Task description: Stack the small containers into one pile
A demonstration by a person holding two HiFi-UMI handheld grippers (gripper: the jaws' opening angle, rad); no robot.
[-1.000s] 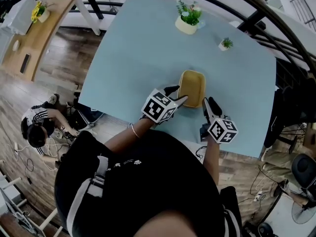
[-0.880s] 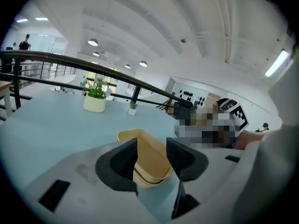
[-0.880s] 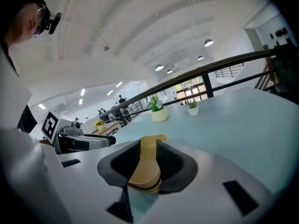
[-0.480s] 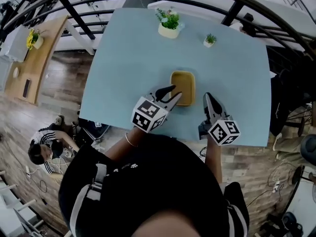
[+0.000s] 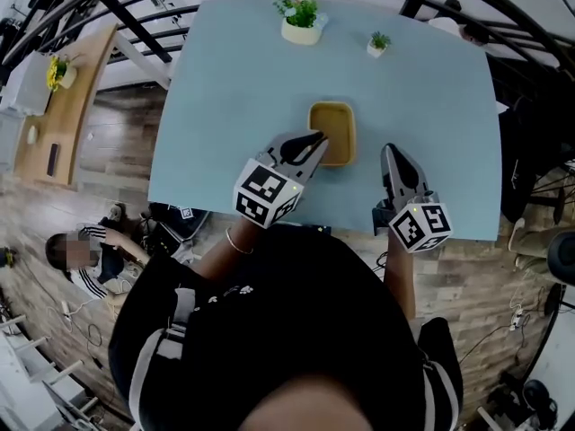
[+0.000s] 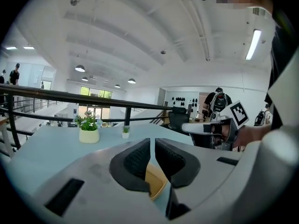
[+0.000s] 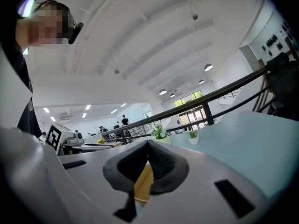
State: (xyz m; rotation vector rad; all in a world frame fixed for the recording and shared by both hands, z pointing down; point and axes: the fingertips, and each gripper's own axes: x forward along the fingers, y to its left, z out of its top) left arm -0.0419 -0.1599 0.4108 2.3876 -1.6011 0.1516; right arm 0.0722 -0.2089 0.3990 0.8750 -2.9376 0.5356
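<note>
I find all three views bright and evenly lit. Ceiling lamps [image 6: 80, 68] and a strip light [image 6: 253, 45] supply the light, and shadows on the table [image 5: 243, 79] are faint. Fisheye distortion bows its edges. Gripper views show black vignetted corners. The left gripper [image 6: 153, 144] and right gripper [image 7: 148, 146] look soft near the lens.

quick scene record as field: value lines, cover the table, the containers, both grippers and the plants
table: light blue rectangular tabletop
containers: yellow rectangular containers, a single pile near the table's middle; count not readable
left gripper: fingers nearly together, holding nothing, tips at the pile's left edge
right gripper: fingers together, empty, right of the pile and apart from it
plants: leafy plant in a cream pot and tiny plant in a white pot, both near the far edge
</note>
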